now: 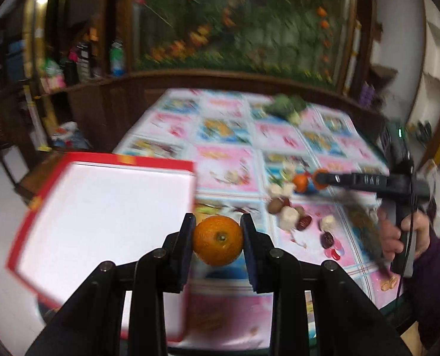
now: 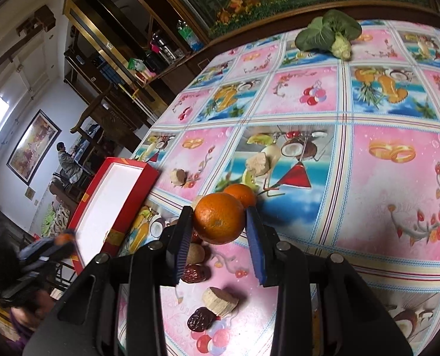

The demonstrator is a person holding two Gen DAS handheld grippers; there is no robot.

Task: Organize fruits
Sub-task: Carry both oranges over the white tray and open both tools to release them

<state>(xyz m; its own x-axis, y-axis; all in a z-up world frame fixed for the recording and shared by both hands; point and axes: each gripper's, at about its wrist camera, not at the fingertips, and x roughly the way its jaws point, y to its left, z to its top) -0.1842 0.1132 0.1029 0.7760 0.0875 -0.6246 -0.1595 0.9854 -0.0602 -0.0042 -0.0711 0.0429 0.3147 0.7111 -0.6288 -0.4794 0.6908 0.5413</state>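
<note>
My left gripper [image 1: 218,241] is shut on an orange [image 1: 217,240] and holds it above the table, just right of a red box with a white inside [image 1: 101,216]. My right gripper [image 2: 218,222] is shut on another orange [image 2: 219,218] above a pile of food. A third orange [image 2: 240,194] lies on the tablecloth just beyond it. In the left wrist view the right gripper [image 1: 309,182] shows at the right, over the pile. The red box also shows in the right wrist view [image 2: 113,198], with the left gripper [image 2: 56,244] blurred beside it.
Red dates [image 2: 196,273], a walnut [image 2: 194,253] and pale chunks [image 2: 220,299] lie scattered on the patterned tablecloth [image 2: 383,178]. A leafy green vegetable [image 2: 326,34] lies at the far edge. Wooden shelves [image 1: 71,59] stand beyond the table on the left.
</note>
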